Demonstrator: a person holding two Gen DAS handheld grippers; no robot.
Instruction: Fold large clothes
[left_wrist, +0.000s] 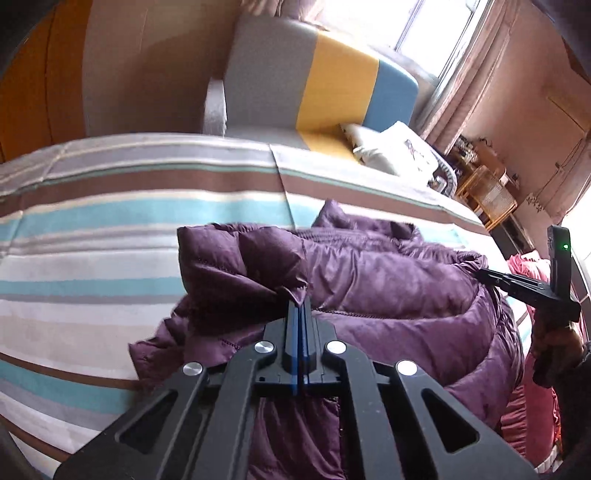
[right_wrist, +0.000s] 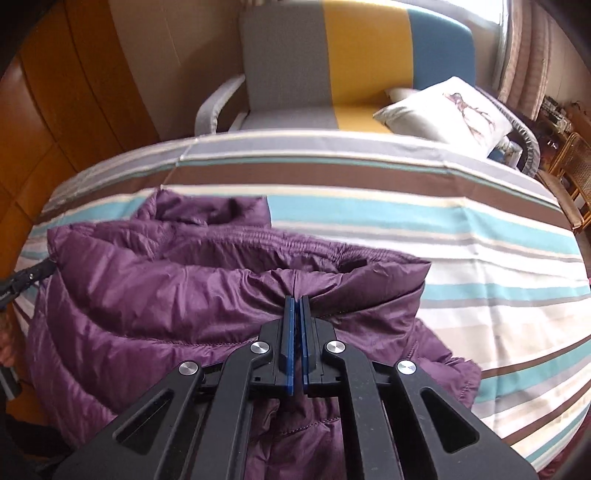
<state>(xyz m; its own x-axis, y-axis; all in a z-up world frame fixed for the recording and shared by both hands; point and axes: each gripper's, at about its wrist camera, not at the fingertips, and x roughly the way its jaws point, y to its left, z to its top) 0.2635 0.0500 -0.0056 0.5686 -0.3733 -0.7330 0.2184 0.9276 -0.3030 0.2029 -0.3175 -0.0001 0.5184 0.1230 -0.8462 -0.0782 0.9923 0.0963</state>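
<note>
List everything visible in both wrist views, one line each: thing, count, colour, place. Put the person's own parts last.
puffer jacket: one, purple, bunched on the bed, its folded edge pinched at both ends
bed cover: one, striped teal, brown, grey and white, under the jacket
armchair: one, grey, yellow and blue, beyond the bed
cushion: one, white with a dark print, on the armchair seat
curtains: pinkish, by the bright window
rattan furniture: tan, right of the bed
pink fabric: one piece, at the bed's right edge
left gripper: black, blue fingers shut on the jacket
right gripper: black, blue fingers shut on the jacket
</note>
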